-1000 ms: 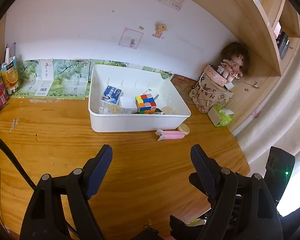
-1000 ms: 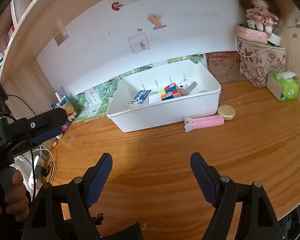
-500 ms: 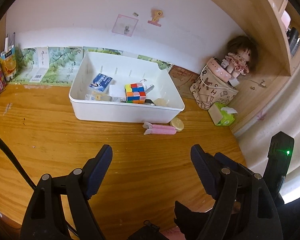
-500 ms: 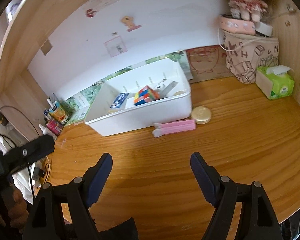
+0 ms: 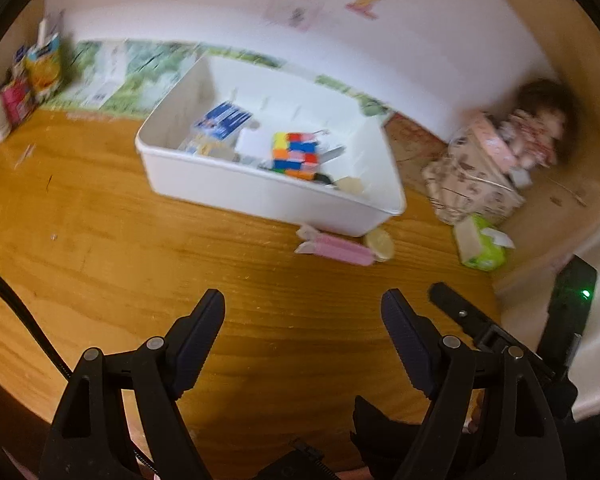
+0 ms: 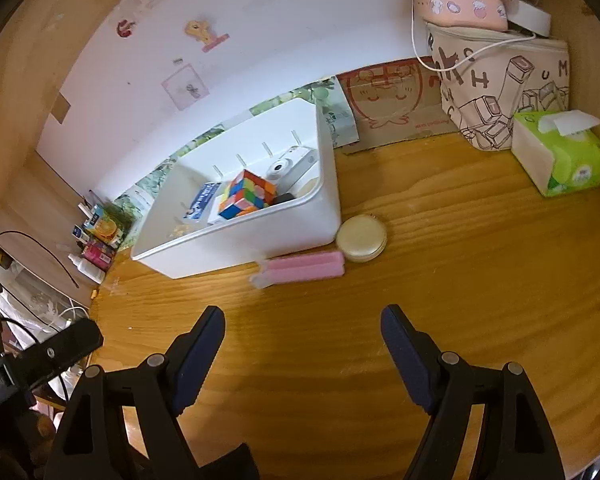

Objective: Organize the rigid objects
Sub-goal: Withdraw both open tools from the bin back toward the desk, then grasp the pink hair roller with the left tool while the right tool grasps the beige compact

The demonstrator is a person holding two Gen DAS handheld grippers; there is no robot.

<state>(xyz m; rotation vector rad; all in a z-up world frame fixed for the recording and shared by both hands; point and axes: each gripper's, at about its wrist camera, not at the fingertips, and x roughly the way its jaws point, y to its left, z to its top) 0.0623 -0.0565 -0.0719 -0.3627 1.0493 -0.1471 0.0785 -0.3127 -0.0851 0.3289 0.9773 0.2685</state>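
Just below the white bin [image 6: 236, 248], mid-frame, lie a pink clip [image 6: 302, 270] and round tin [image 6: 361, 237]. Both look light, stiff; pinch the clip across its long sides. Right gripper [image 6: 302, 330] and left gripper [image 5: 302, 314] spread, empty.

Green tissue box [image 6: 560, 154] at right edge on wooden bench [image 6: 440, 288]; patterned bag [image 6: 500, 88] behind it w/ pink case [image 6: 460, 10] on top. Cartons & bottles [image 6: 96, 240] at left. Stickers [image 6: 204, 34] on wall, upper left.

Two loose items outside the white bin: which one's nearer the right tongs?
The long pink plastic clip; it lies on the wooden desk closer to the tongs than the round cream compact beside it.
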